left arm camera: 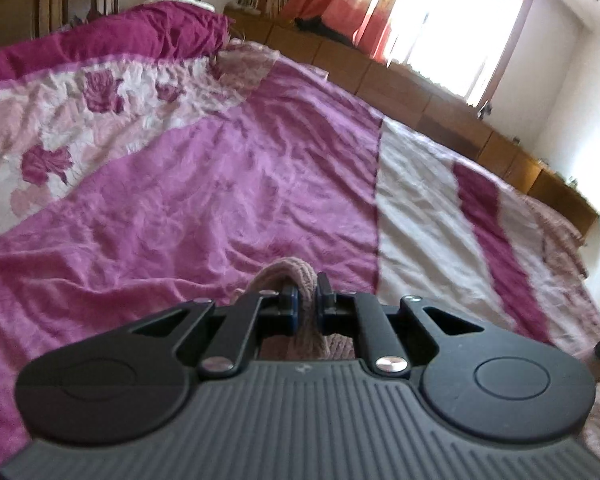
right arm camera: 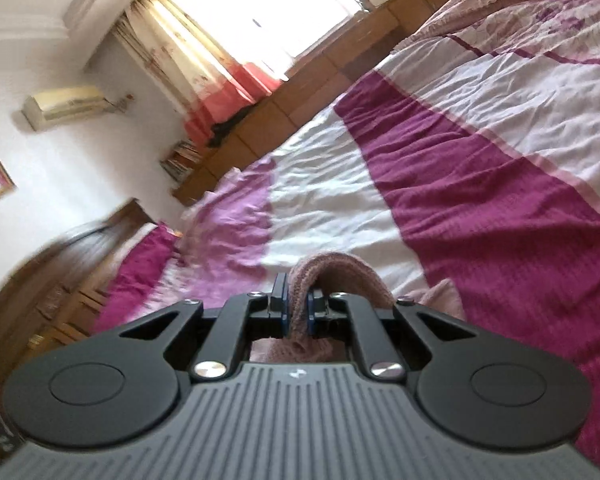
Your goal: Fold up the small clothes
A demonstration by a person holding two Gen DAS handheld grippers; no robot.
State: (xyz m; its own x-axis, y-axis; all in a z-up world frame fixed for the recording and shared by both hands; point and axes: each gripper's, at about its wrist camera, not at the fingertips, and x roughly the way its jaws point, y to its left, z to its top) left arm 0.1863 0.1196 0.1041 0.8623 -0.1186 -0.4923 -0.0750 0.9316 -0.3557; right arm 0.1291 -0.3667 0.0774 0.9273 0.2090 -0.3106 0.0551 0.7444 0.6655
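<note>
Left tool [left arm camera: 305, 300] and right tool [right arm camera: 296, 304] both pinch the pink knit garment [right arm camera: 340, 276], held up over the bed [left arm camera: 220, 184]. Suggest keeping both grips level and taut, then laying it flat on the bedspread before creasing.

- A bedspread [left arm camera: 228, 184] covers the bed, with a knitted garment [left arm camera: 306, 312] above it, pinched between the jaws of the left gripper [left arm camera: 305, 300].
- The right gripper [right arm camera: 296, 304] pinches the same kind of knit [right arm camera: 332, 276] over the bedspread [right arm camera: 480, 184].
- Low wooden cabinets [left arm camera: 400, 84] run along the bed's far edge, under the window [left arm camera: 452, 24].
- A pillow [left arm camera: 148, 32] lies at the bed's far left corner.
</note>
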